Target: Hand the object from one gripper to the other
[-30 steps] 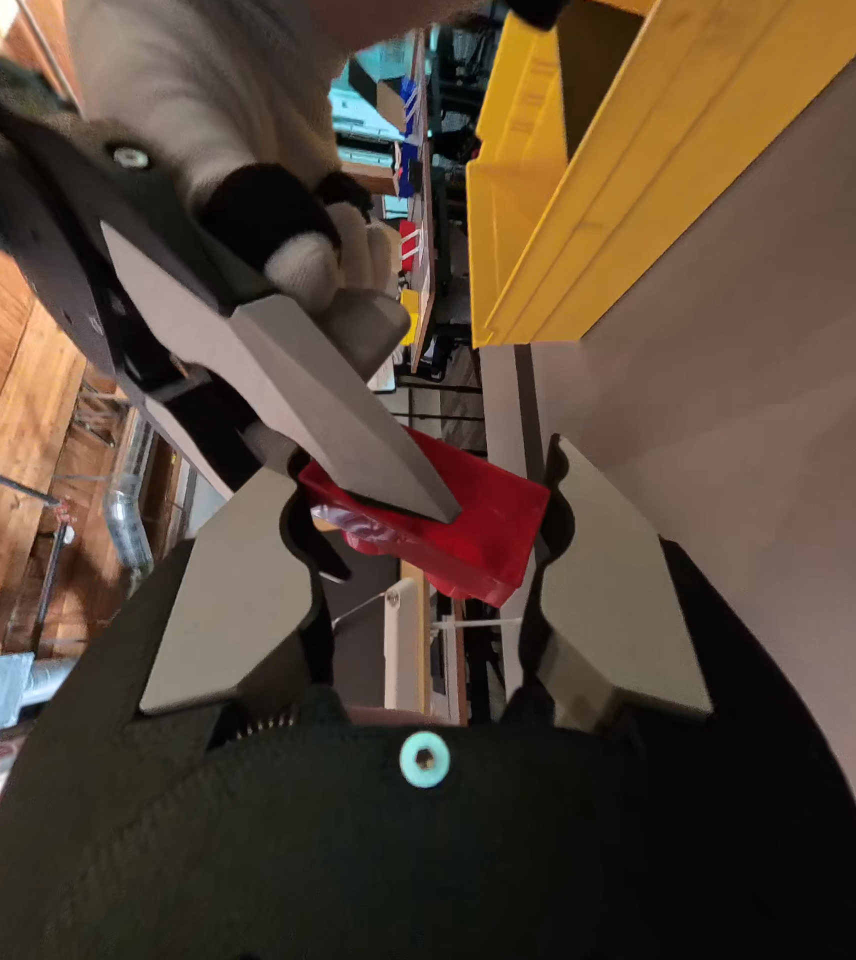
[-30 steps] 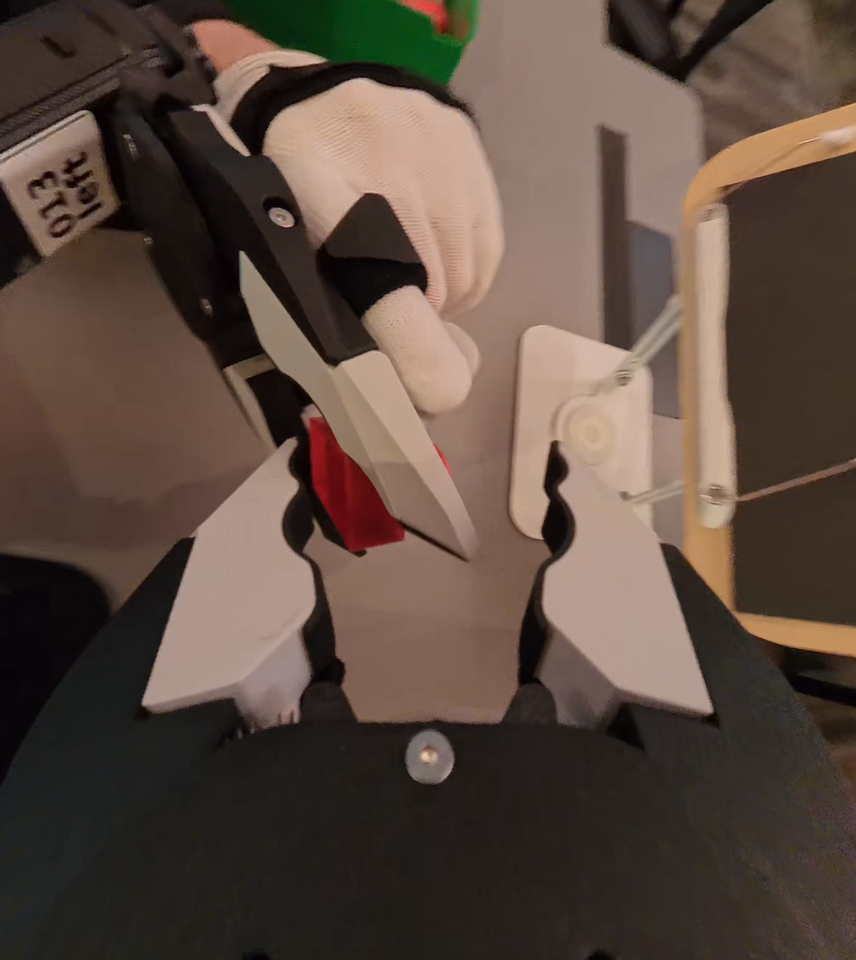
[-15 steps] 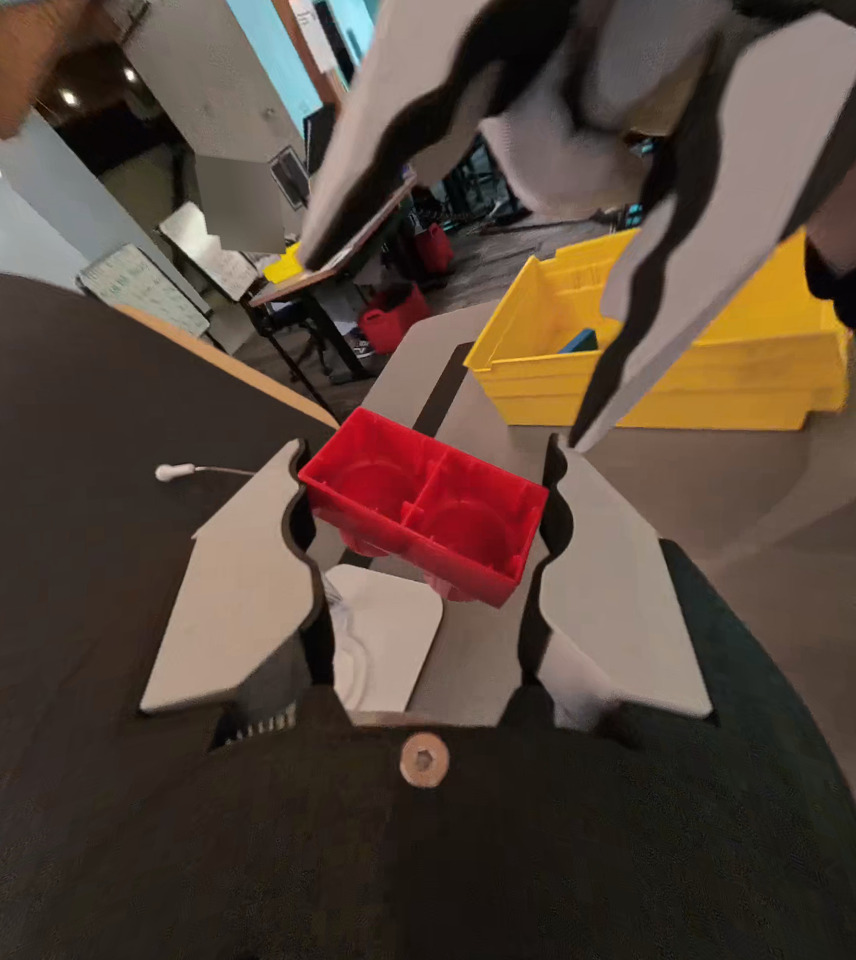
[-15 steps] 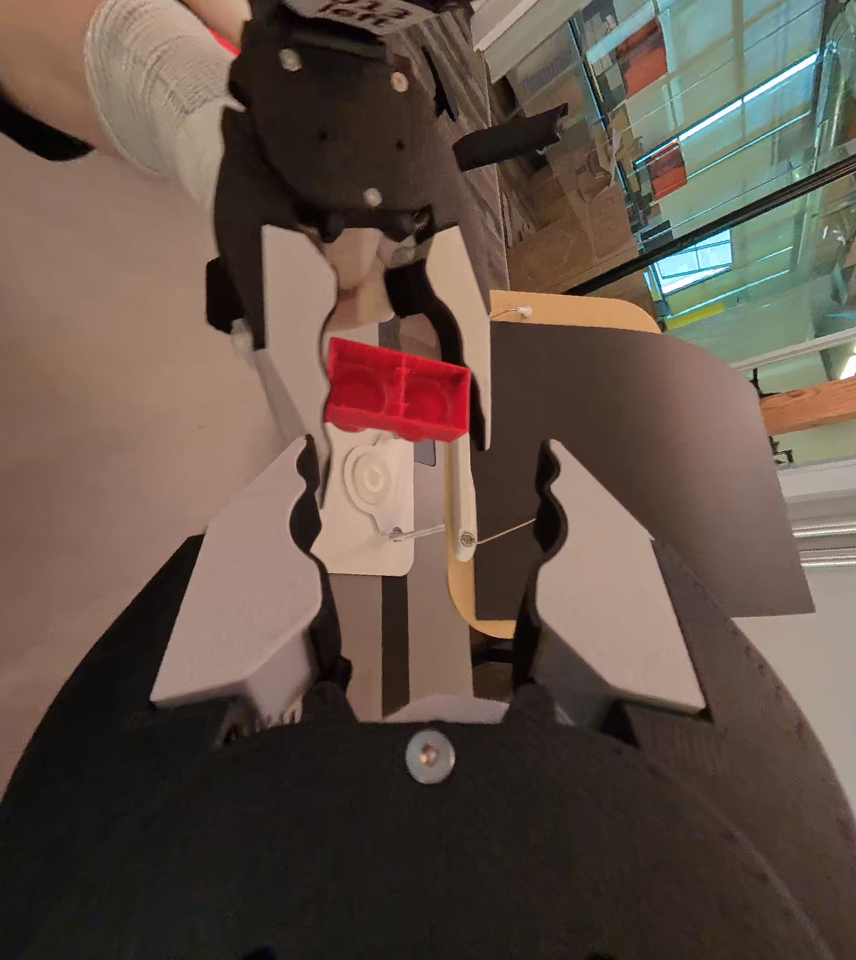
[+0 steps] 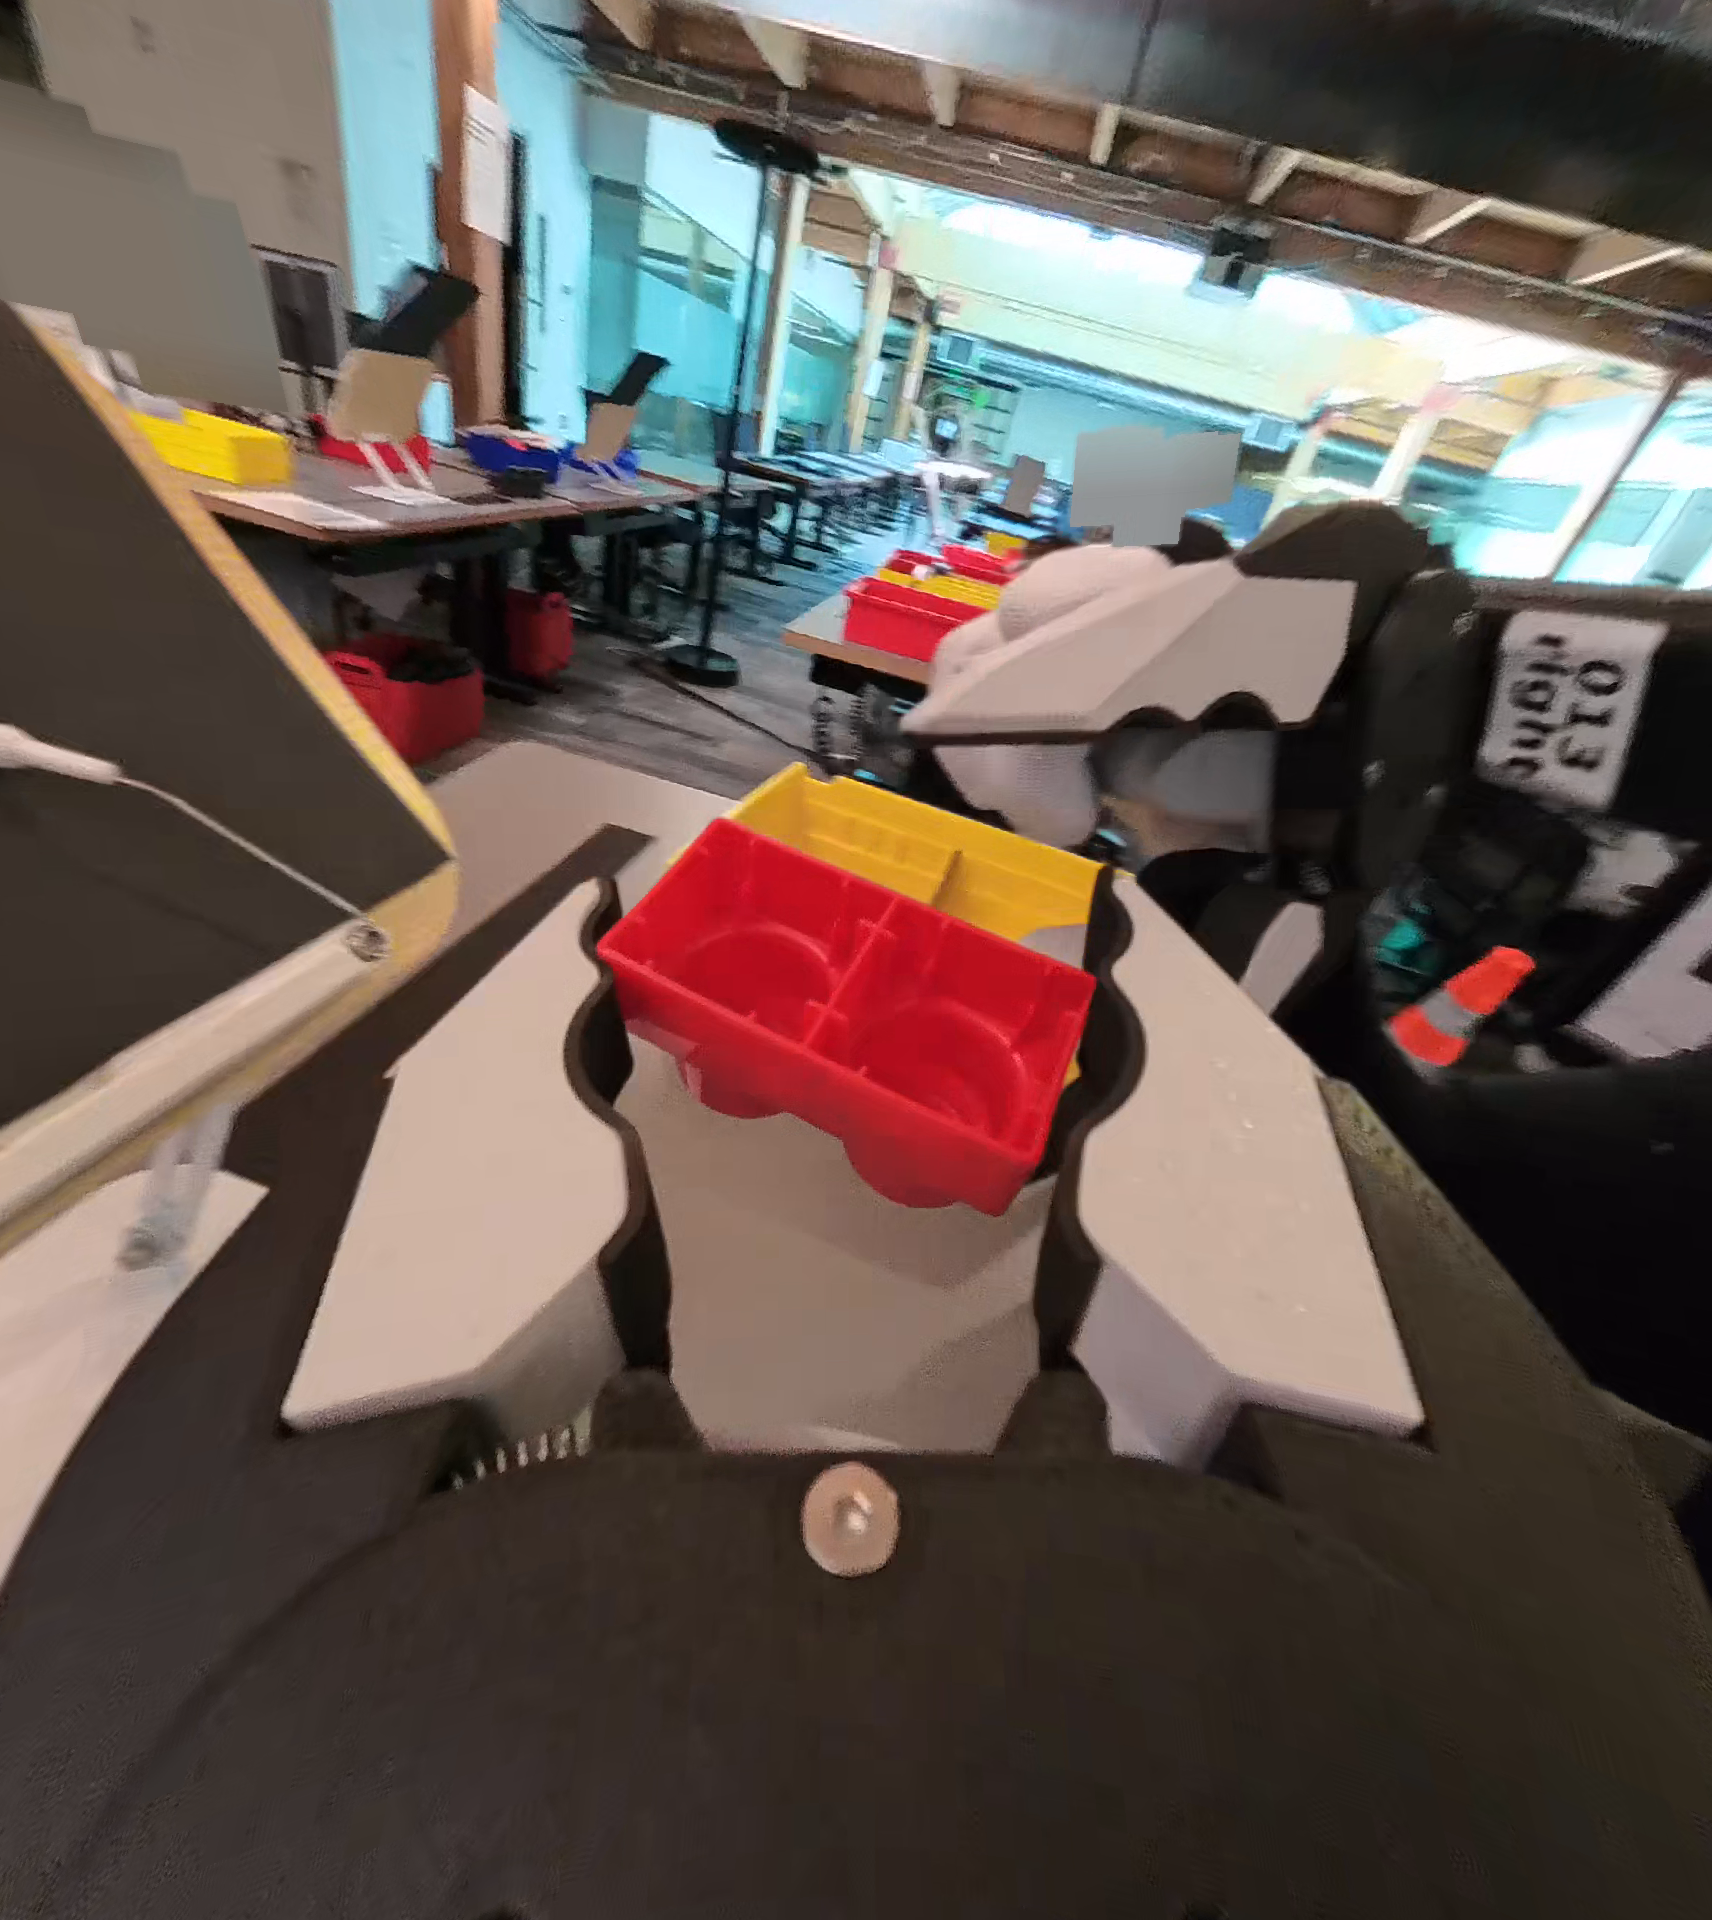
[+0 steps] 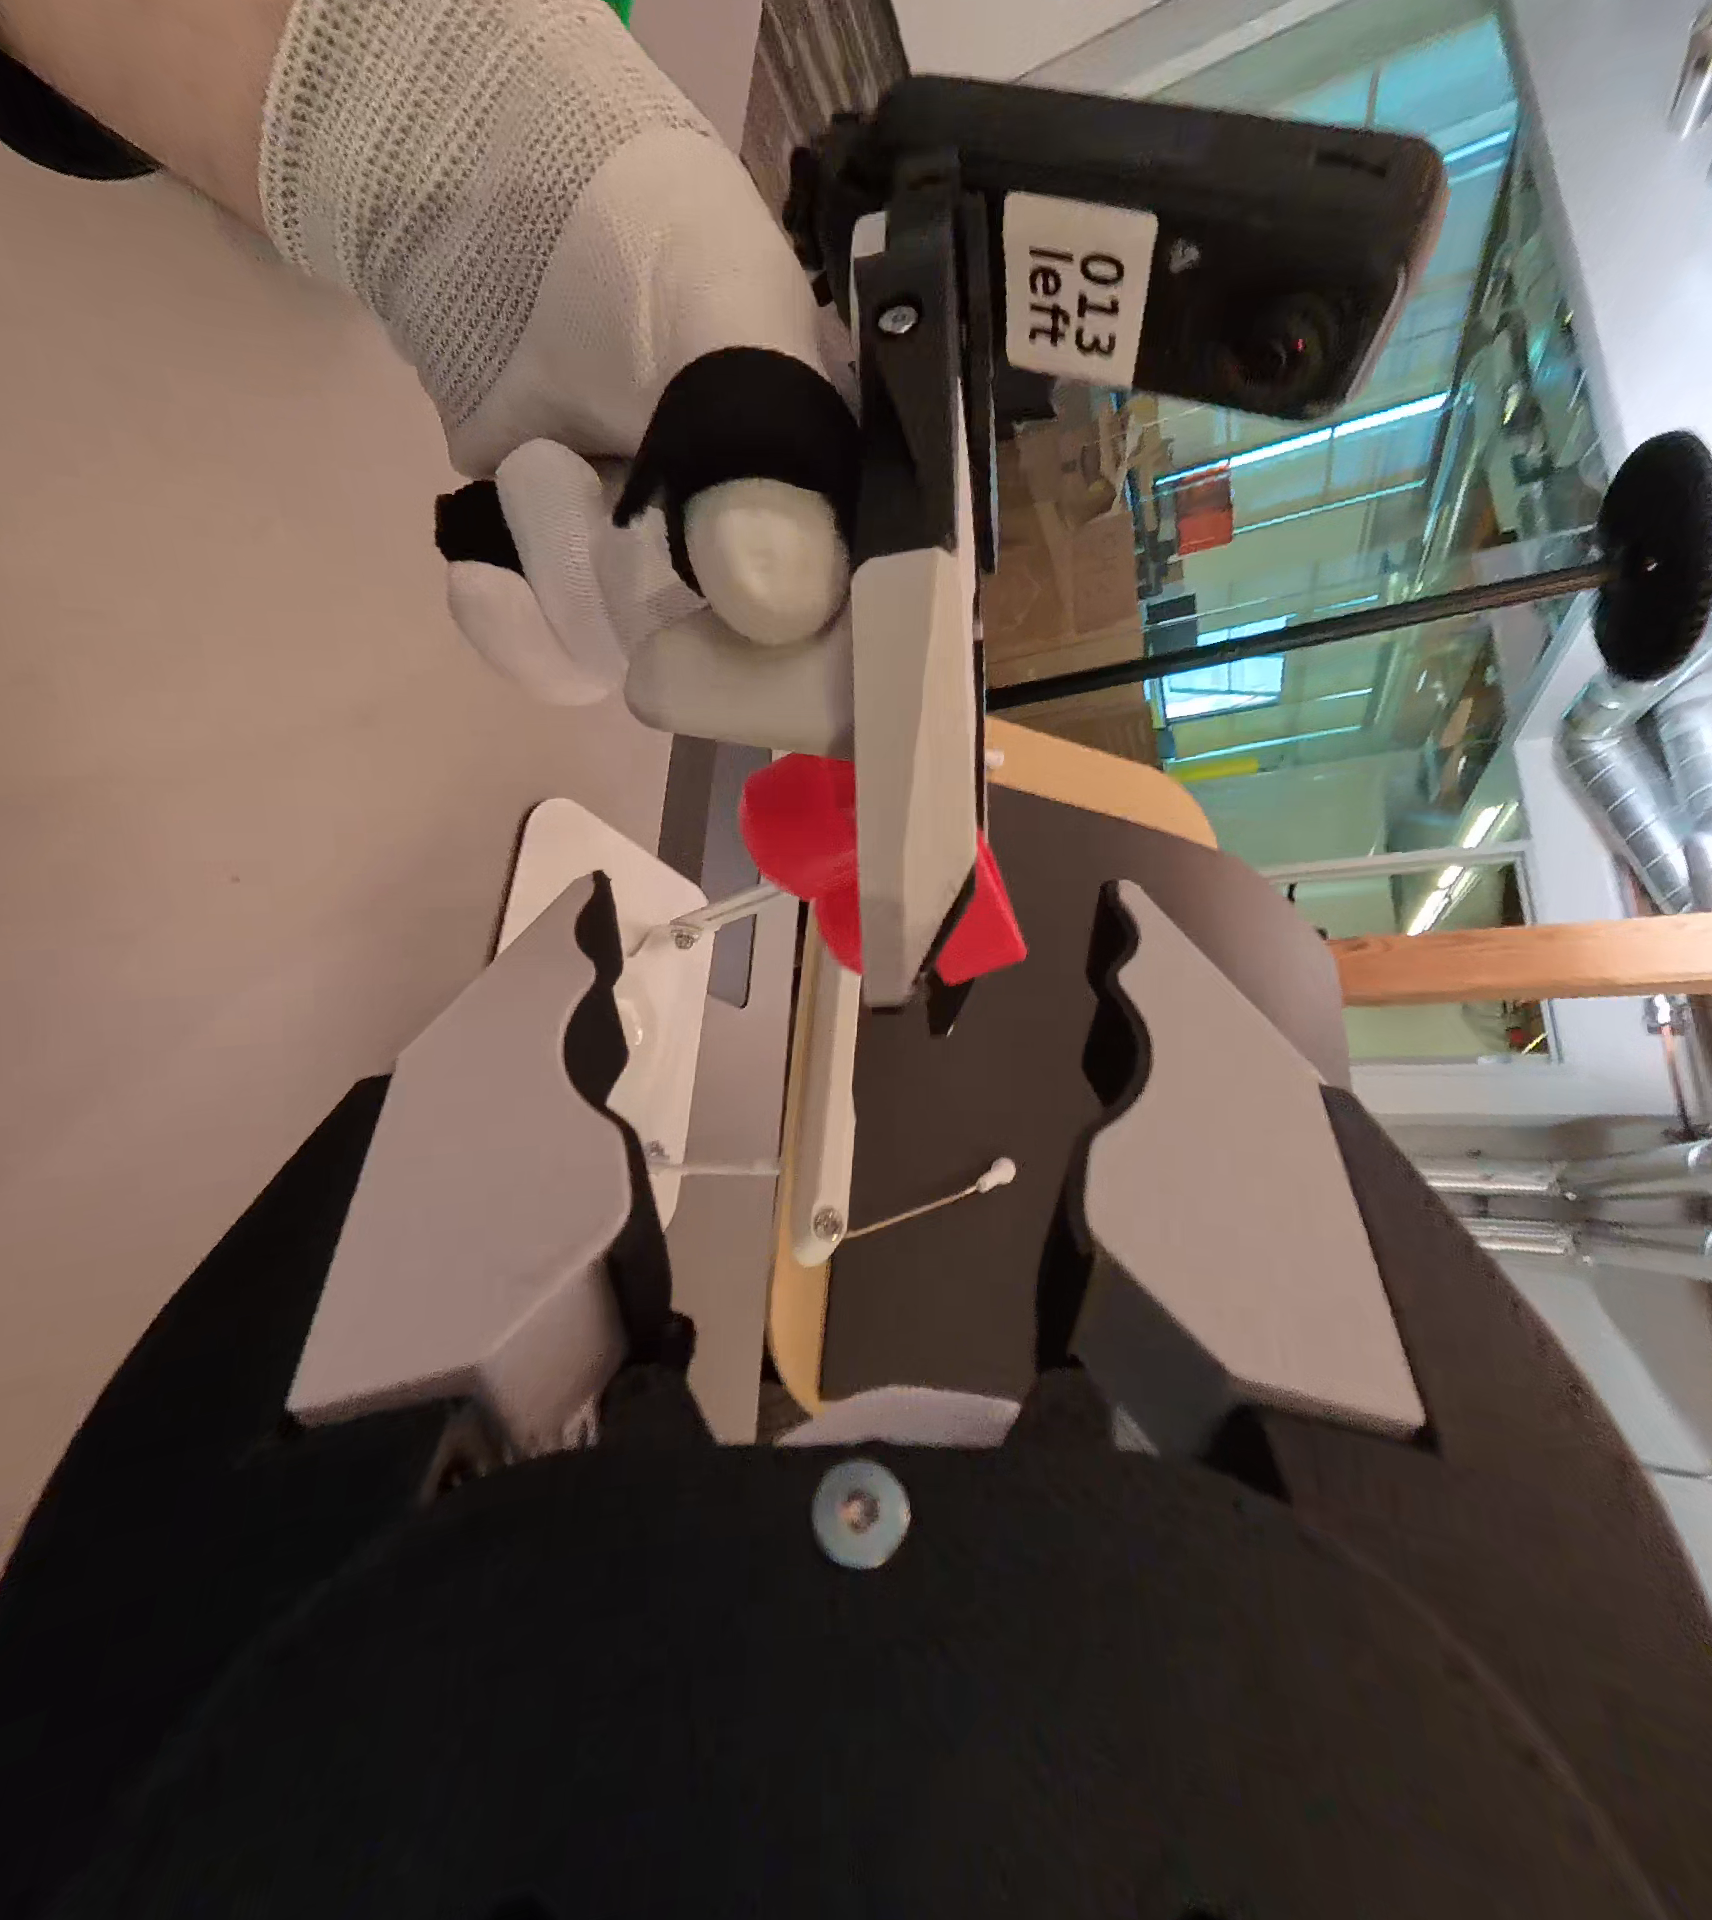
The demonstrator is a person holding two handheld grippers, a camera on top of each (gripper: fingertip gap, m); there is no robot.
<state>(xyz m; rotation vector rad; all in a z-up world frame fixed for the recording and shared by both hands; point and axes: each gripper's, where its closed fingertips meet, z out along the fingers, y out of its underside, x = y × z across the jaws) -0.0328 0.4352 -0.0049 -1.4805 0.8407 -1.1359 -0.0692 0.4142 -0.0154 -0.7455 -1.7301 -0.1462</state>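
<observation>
A red two-stud brick is clamped by its short ends between the fingers of my left gripper, with its hollow underside facing the camera. The right wrist view shows the left gripper edge-on, held by a white-gloved hand, with the brick sticking out on both sides of its near finger. My right gripper is open and empty, and the brick sits just beyond its fingertips, in line with the gap. In the left wrist view one right finger shows at the right, clear of the brick.
A yellow bin stands on the grey table behind the brick. A black board with a wooden edge stands on a white base plate to the left. A small orange cone is at the right. The tips of both grippers are at nearly the same place.
The left gripper kept hold of the red brick and turned, so the right wrist view now shows it edge-on. The right gripper stayed open and moved from above the brick to its right side.
</observation>
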